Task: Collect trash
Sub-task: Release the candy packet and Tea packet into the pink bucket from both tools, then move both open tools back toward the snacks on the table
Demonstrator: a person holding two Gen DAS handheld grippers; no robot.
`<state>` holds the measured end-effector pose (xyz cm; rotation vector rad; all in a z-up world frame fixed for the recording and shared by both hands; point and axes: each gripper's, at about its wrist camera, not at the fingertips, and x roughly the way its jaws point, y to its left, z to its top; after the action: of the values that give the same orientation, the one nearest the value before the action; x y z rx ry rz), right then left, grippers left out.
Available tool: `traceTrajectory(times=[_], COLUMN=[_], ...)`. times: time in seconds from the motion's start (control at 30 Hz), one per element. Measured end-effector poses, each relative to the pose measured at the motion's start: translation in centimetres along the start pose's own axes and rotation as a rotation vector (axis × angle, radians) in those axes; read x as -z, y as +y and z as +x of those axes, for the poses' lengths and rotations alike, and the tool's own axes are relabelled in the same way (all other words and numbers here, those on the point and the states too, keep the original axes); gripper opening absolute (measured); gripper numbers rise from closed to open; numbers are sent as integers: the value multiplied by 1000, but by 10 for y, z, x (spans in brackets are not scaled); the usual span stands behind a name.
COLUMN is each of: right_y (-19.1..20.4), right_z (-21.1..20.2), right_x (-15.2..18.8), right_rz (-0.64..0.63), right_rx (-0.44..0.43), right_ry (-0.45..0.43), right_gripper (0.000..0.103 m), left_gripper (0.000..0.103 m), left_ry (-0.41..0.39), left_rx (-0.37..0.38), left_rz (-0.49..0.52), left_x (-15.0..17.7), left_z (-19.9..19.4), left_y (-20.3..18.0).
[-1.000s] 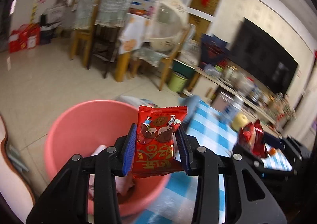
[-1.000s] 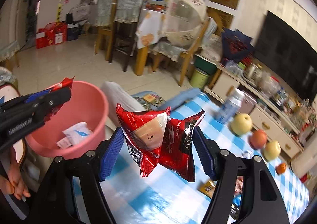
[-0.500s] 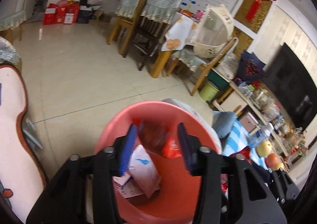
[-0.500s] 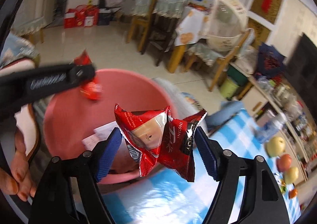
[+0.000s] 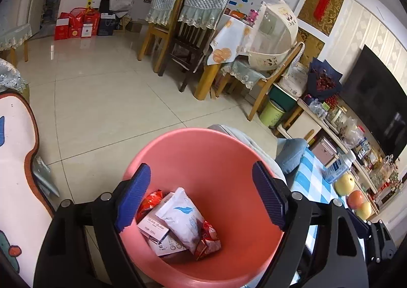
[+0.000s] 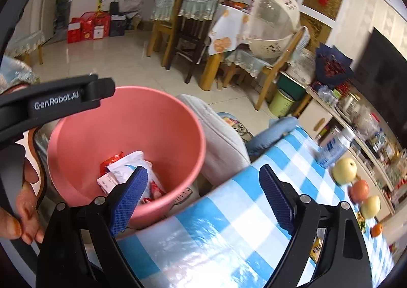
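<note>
A pink bucket (image 5: 229, 155) stands on the floor beside the table; it also shows in the right wrist view (image 6: 142, 120). Inside lie a white packet (image 5: 183, 216), a pink-and-white box (image 5: 152, 227) and red wrappers (image 5: 208, 239). My left gripper (image 5: 201, 196) is open and empty right over the bucket's mouth. My right gripper (image 6: 203, 199) is open and empty, above the table's edge just right of the bucket. The left gripper's black arm (image 6: 58, 102) crosses over the bucket's far rim in the right wrist view.
The blue-checked table (image 6: 229, 232) carries a plastic bottle (image 6: 333, 148), three round fruits (image 6: 343, 167), a small orange one (image 6: 376, 229) and a small yellow packet (image 6: 315, 249). A grey cushion (image 6: 218, 140) lies behind the bucket. Chairs (image 5: 178, 33) and a green bin (image 5: 273, 113) stand farther off.
Both grippers opened and dropped their red wrappers into the bucket: the left one first, the right one in the last half second. Both now hold nothing.
</note>
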<state>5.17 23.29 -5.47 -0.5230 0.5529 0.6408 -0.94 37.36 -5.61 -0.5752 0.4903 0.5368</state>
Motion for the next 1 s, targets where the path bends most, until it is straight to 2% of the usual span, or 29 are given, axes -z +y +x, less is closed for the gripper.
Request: traceTrajectory(times=[0.2, 0.43, 1.0], right_y=[-26, -51, -105], right_z=[-14, -34, -73], right_x=[13, 30, 71], right_rz=[63, 121, 207], right_rx=[42, 74, 137], right_ry=[3, -2, -13], right_gripper=[90, 94, 94], left_gripper=[85, 88, 88], left_ry=[5, 1, 16], left_rx=[63, 83, 134], left_rz=[37, 95, 214], left_x=[5, 14, 37], left_z=[-2, -4, -8], left_y=[-18, -40, -97])
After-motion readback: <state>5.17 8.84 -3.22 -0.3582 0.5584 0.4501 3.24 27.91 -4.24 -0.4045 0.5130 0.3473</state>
